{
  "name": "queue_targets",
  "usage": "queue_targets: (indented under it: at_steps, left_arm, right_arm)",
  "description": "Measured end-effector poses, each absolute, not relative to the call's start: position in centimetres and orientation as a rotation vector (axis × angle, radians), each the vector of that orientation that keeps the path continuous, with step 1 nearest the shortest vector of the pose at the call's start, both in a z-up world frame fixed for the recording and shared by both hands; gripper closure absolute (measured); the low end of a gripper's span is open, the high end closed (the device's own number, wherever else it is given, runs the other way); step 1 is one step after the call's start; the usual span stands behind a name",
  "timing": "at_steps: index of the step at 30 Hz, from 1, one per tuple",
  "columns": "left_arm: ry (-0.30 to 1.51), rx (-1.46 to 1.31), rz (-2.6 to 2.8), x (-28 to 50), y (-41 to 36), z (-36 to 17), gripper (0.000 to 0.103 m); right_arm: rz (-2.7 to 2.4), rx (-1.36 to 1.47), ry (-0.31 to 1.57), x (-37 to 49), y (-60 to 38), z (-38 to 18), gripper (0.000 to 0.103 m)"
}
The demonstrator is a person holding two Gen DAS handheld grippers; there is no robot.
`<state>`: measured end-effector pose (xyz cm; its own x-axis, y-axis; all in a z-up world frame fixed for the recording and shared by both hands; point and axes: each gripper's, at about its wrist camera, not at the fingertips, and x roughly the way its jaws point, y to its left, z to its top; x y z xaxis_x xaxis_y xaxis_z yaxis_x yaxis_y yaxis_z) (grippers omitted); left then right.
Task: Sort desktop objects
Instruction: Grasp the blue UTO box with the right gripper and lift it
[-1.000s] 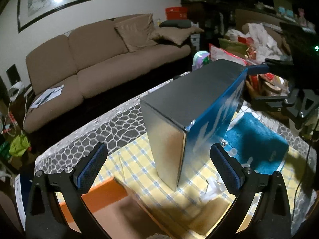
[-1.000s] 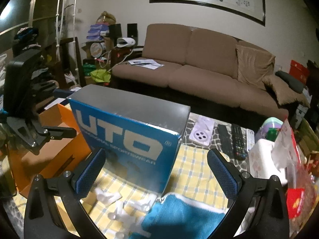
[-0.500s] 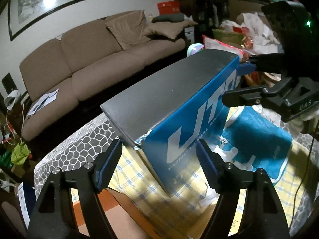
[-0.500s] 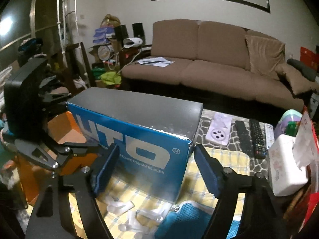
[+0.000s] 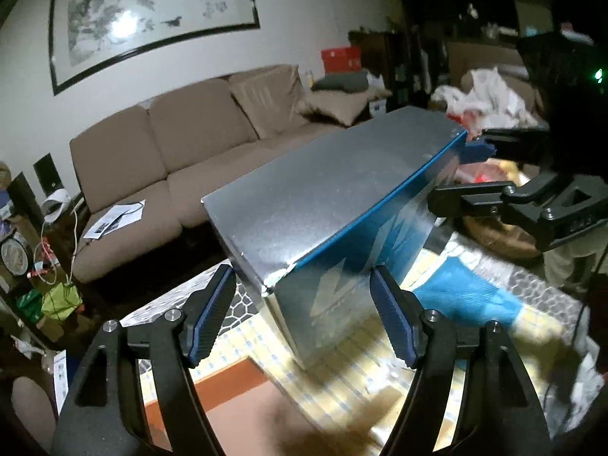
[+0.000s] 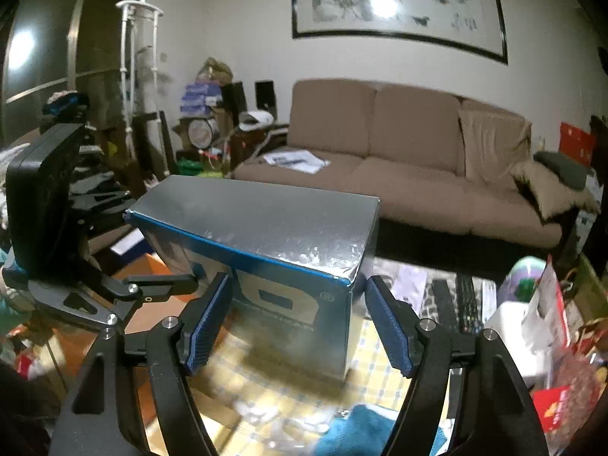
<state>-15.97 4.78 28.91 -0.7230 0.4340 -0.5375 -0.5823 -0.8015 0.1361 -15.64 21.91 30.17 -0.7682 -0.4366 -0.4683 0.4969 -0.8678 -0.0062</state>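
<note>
A long box with a silver top and a blue printed side hangs above the yellow checked tablecloth, held at both ends. My left gripper is shut on its near end in the left wrist view, a pad pressed on each side. In the right wrist view my right gripper clamps the other end of the box the same way. Each gripper also shows in the other's view, at the far end of the box: the right gripper and the left gripper.
Under the box lie a teal cloth, an orange cardboard box and small white plastic pieces. Two remotes, a purple phone case and a white tissue pack sit at the table's right. A brown sofa stands behind.
Both grippers' jaws have closed from wide open onto the ends of the box. The box has risen off the tablecloth and both views now look from higher up.
</note>
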Motion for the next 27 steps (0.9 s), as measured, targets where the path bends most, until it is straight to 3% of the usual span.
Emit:
queue_targets:
  at_steps: [6,16,23,27]
  left_arm:
    - [0.335,-0.658,2.513,-11.1,-0.2,32.0,0.032]
    - [0.168,-0.720,2.614,-5.5,-11.0,32.1,0.031]
    - [0.135,-0.770,2.641,-4.8,-15.5,31.3,0.026]
    - [0.150,-0.812,2.622,-5.7,-15.7,30.2,0.025]
  right_arm:
    - [-2.511,0.614,0.200,-11.7,17.6,33.4,0.029]
    - [-2.408,0.641,0.228,-8.1,8.2,34.3,0.026]
    - [-2.360,0.723,0.111,-7.8,3.9,32.3,0.026]
    - [-2.346,0.805,-0.051,-8.4,3.7,30.6,0.026]
